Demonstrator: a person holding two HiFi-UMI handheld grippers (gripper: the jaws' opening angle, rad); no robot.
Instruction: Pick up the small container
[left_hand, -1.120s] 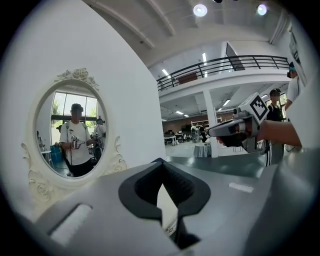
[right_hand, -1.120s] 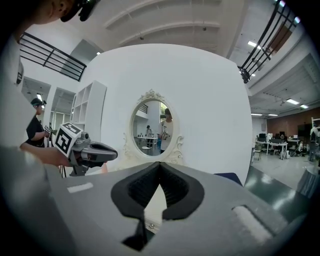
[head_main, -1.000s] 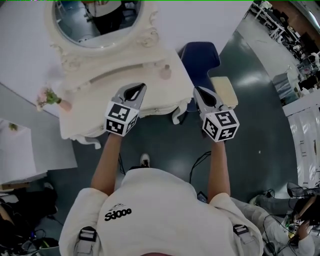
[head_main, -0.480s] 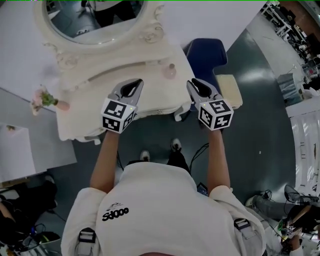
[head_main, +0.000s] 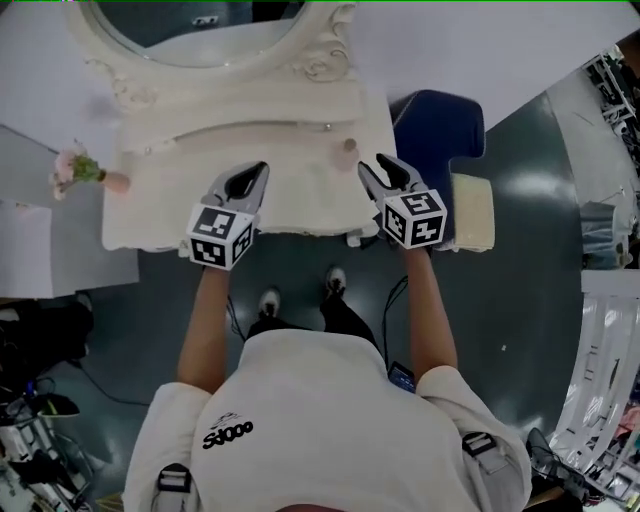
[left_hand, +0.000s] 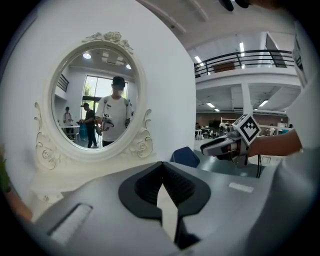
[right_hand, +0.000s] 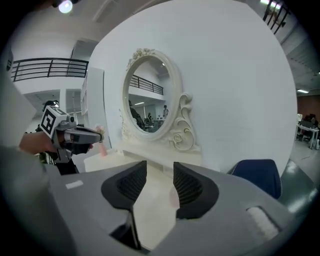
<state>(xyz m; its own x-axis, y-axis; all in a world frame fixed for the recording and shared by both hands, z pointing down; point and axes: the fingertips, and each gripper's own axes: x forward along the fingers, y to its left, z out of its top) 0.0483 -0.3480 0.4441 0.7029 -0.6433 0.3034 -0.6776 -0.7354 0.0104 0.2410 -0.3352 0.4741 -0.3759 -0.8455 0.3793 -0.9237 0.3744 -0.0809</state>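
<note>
The small container (head_main: 348, 150), a pale pink pot, stands on the right part of the cream dressing table (head_main: 160, 215). My right gripper (head_main: 370, 167) hovers just right of and short of it, its jaws opening with nothing pressed between them. In the right gripper view the container (right_hand: 172, 196) shows ahead, half hidden by the right pad, with my right gripper (right_hand: 160, 172) not touching it. My left gripper (head_main: 256, 170) is over the table's front middle. Seen from its own camera, my left gripper (left_hand: 162, 166) is shut and empty.
An oval mirror (head_main: 200, 20) in a carved frame rises at the table's back. A pink flower vase (head_main: 85, 172) stands at the table's left end. A blue chair (head_main: 440, 120) and a cream cushioned stool (head_main: 472, 210) sit right of the table.
The person has stepped closer to the table. Both grippers have moved forward from the front edge to over the table top, the right one nearing the container.
</note>
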